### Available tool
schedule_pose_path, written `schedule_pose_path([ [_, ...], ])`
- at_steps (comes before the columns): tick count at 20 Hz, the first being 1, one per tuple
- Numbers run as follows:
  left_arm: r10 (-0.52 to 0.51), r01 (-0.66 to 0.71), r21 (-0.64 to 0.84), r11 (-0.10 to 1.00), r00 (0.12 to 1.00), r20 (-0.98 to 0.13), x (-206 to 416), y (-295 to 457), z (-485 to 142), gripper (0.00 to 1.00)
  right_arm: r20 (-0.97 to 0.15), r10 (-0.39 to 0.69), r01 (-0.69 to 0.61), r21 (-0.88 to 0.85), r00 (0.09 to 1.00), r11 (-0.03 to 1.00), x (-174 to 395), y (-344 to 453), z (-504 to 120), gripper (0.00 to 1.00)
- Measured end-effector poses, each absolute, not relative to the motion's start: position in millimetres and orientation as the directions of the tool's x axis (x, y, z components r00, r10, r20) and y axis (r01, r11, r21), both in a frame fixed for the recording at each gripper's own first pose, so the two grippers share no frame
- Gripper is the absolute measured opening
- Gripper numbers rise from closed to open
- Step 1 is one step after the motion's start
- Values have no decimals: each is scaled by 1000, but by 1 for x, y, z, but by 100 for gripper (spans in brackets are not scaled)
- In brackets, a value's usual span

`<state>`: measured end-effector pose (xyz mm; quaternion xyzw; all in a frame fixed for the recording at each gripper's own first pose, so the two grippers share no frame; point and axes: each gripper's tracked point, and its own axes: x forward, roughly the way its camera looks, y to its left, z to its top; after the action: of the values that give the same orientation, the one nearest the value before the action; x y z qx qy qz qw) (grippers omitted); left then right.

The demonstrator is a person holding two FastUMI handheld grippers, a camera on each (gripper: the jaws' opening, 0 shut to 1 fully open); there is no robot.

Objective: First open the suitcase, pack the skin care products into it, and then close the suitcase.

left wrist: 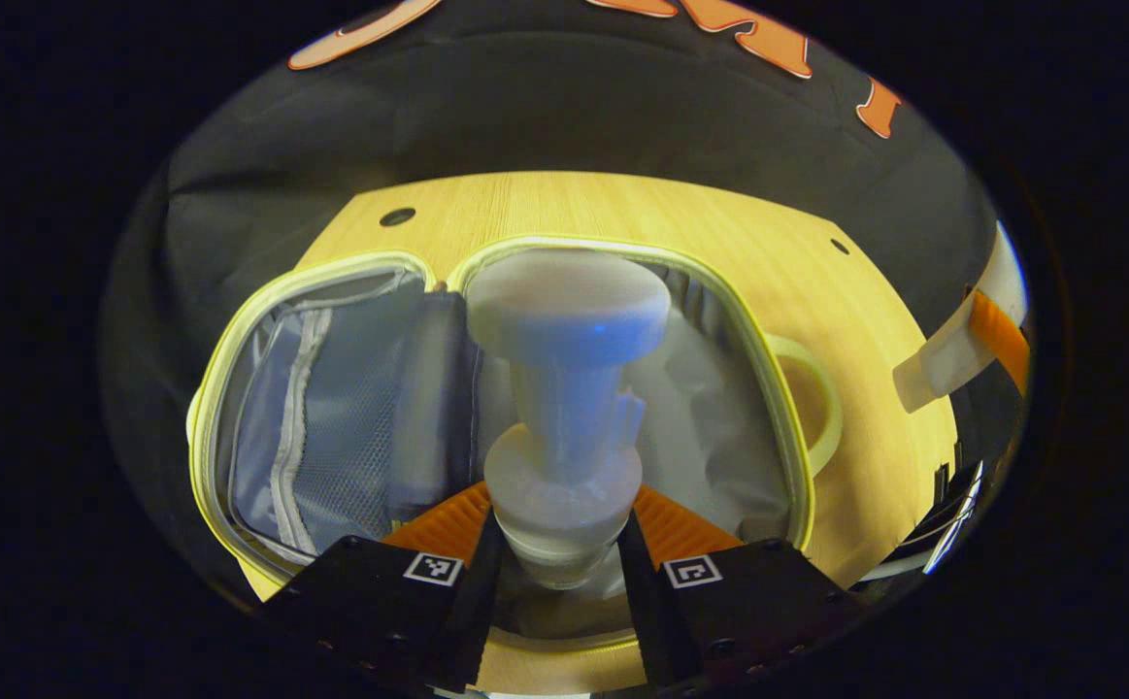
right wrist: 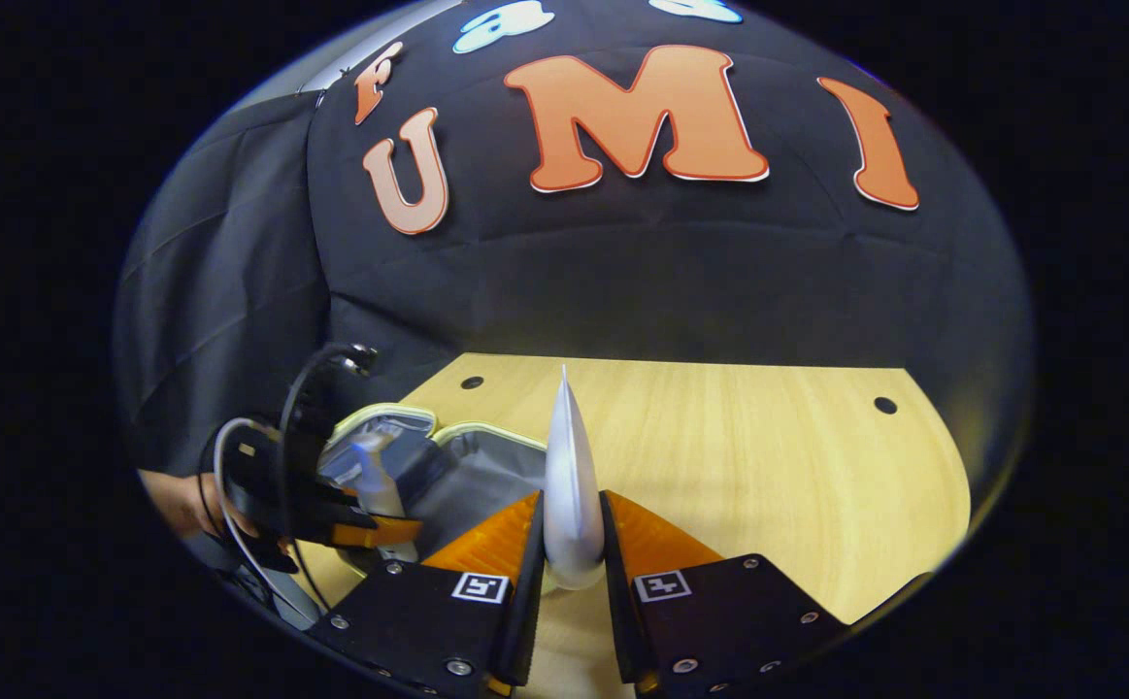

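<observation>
Above open suitcase [left wrist: 263,427], round-capped bottle [left wrist: 564,408]

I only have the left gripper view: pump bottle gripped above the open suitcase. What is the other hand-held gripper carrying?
Observer: The right hand-held gripper is shut on a white tube, flat end pointing up.
Operator: Where is the suitcase from there?
Observer: In the right gripper view the suitcase lies left of the tube, with bare table ahead.
Operator: Anything behind my gripper?
Observer: A hand holds the left hand-held gripper, which clamps the pump bottle.
</observation>
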<state>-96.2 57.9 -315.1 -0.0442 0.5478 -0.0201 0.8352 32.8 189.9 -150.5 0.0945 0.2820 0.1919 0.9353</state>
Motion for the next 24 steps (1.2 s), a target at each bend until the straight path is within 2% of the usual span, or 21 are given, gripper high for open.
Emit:
schedule_pose_path([
  [1,-84,0,-93,996,414,-906,-88,58,-317,61,-492,422,-308,297,762,904,33,197,-150,33],
  [2,-78,12,-79,997,373,-924,-88,58,-319,59,-496,434,-315,308,752,898,34,204,-149,33],
  [6,-50,12,-49,999,322,-945,-77,57,-330,61,-502,476,-338,345,722,876,35,232,-148,33],
  [12,-61,-13,-70,997,359,-931,-67,51,-343,62,-539,510,-315,416,670,853,43,262,-163,33],
  [14,-65,-11,-75,997,392,-918,-65,49,-335,65,-553,521,-308,434,650,846,44,272,-169,33],
  [18,-6,-40,-31,999,519,-855,-62,71,-296,73,-583,549,-305,467,599,830,43,286,-182,33],
  [22,122,-149,35,988,627,-770,-70,122,-244,74,-639,559,-301,474,529,827,41,310,-207,33],
  [24,202,-237,55,970,653,-730,-77,161,-227,74,-676,560,-294,478,480,828,36,323,-223,33],
])
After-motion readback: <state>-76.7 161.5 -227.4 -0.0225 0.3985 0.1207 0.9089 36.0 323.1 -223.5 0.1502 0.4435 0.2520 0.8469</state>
